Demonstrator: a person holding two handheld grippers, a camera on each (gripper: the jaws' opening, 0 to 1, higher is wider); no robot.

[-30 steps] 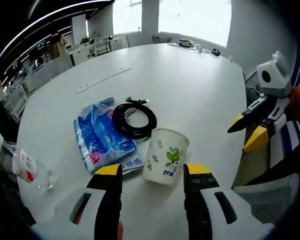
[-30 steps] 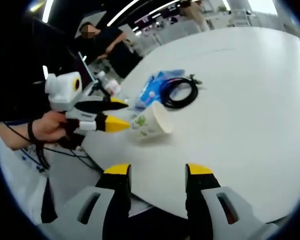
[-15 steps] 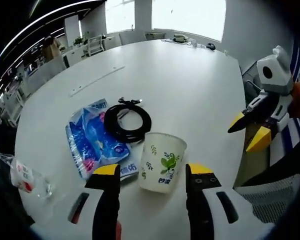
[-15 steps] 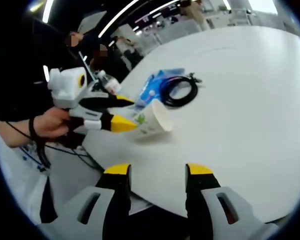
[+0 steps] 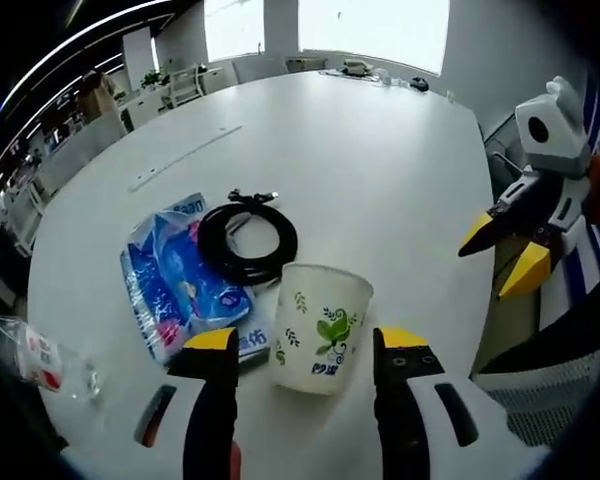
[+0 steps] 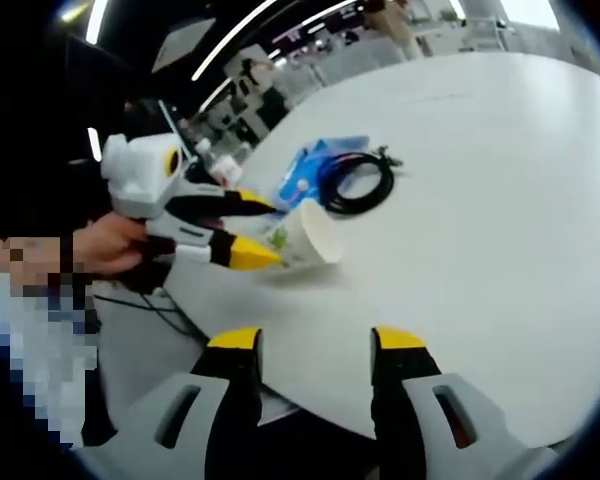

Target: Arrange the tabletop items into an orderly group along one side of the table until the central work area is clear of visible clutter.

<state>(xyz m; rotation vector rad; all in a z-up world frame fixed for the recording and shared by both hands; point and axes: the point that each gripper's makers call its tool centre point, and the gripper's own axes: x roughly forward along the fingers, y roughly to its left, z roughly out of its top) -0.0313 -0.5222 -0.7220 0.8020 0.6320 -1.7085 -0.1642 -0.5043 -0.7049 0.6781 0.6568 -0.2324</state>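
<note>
Down at the bottom of the left gripper view, the left gripper stands with its yellow-tipped jaws spread wide, and a white paper cup printed with green leaves sits upright on the table between the two tips, with no clear contact on either side. In the right gripper view that same left gripper comes in from the left, held in a person's hand, its tips on either side of the cup. Just beyond the cup in the left gripper view lies a coiled black cable, partly overlapping a blue plastic packet that lies flat beside it. A clear plastic bottle with a red and white label lies farther off, near the table edge. All rest on a large round white table. The right gripper hangs apart over the near table edge, its jaws parted with nothing between them, and shows at the right of the left gripper view.
</note>
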